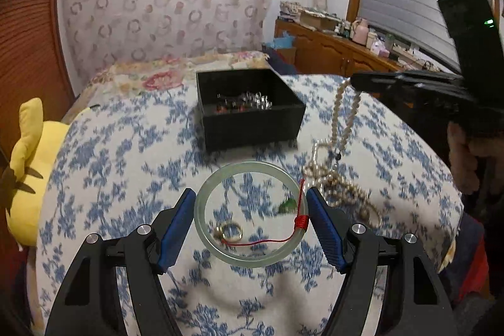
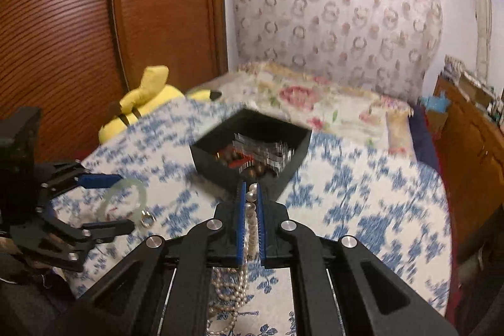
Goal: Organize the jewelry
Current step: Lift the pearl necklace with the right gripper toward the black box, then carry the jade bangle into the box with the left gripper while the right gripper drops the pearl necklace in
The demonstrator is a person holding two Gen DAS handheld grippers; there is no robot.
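Note:
My left gripper (image 1: 251, 194) holds a pale green jade bangle (image 1: 249, 261) across its width, a blue pad pressed on each side. Through the bangle I see a gold ring (image 1: 231, 232), a green pendant (image 1: 286, 206) and a red cord (image 1: 300, 222) by its right rim. My right gripper (image 2: 251, 186) is shut on a pearl necklace (image 2: 251, 203), whose strand hangs down to a heap on the blue-flowered cloth (image 1: 341, 122). Just beyond both grippers stands an open black box (image 1: 252, 118) (image 2: 217, 159) holding several jewelry pieces. The right wrist view shows the left gripper (image 2: 124, 199) with the bangle (image 2: 142, 194) at the left.
A yellow plush toy (image 1: 28, 172) (image 2: 141, 103) lies at the bed's left edge. A hand (image 1: 466, 159) holds the right gripper's handle. A cluttered wooden dresser (image 1: 330, 52) stands at the right, a brown wardrobe (image 2: 78, 21) at the left. A floral headboard rises behind.

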